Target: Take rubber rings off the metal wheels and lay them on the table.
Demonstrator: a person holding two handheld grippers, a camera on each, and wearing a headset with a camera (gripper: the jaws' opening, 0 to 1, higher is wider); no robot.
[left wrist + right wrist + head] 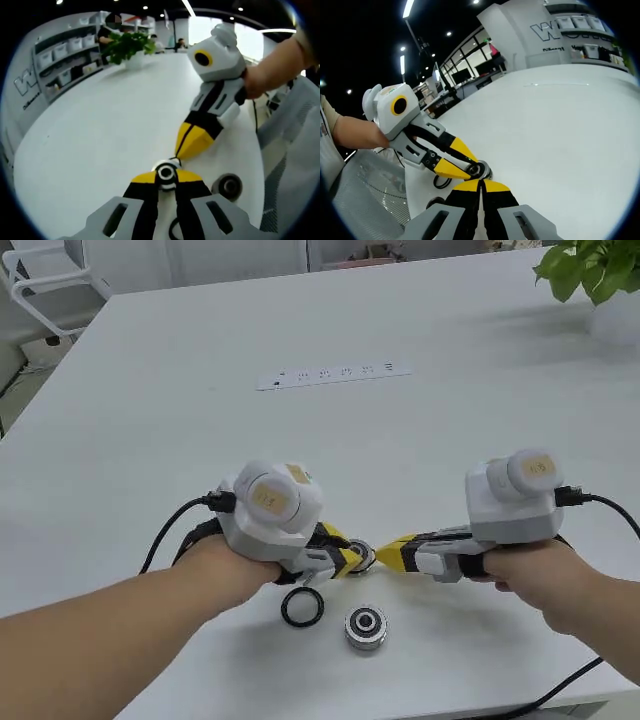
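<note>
From the head view, both forearms reach in low over the white table (400,440), wrists level, and the two tools point nose to nose. The left gripper (352,558) comes in from 9 o'clock, its yellow-tipped jaws clamped on a small shiny wheel (364,556). The right gripper (385,552) comes in from 3 o'clock, its tips at the wheel's edge. A thin black rubber ring (285,608) lies flat at 7 o'clock of the tips. A spare wheel (366,627), round steel with a dark band, sits at 6 o'clock just beside the ring.

In the left gripper view, its own jaws (166,175) rise from 6 o'clock and grip the wheel (166,171) by its sides, the bright hub facing out. The right gripper (181,152) slants down from 1 o'clock, its jaws together and its point touching the wheel's rim. The spare wheel (227,186) rests at 4 o'clock.

In the right gripper view, its own jaws (481,184) are pressed together with only a hairline between them. The wheel (482,171) sits right at their tip, at 12 o'clock. They may be nipping its rubber, though it's too small to say. The left gripper (472,170) slopes in from 10 o'clock. The ring (439,183) lies at 9 o'clock.
</note>
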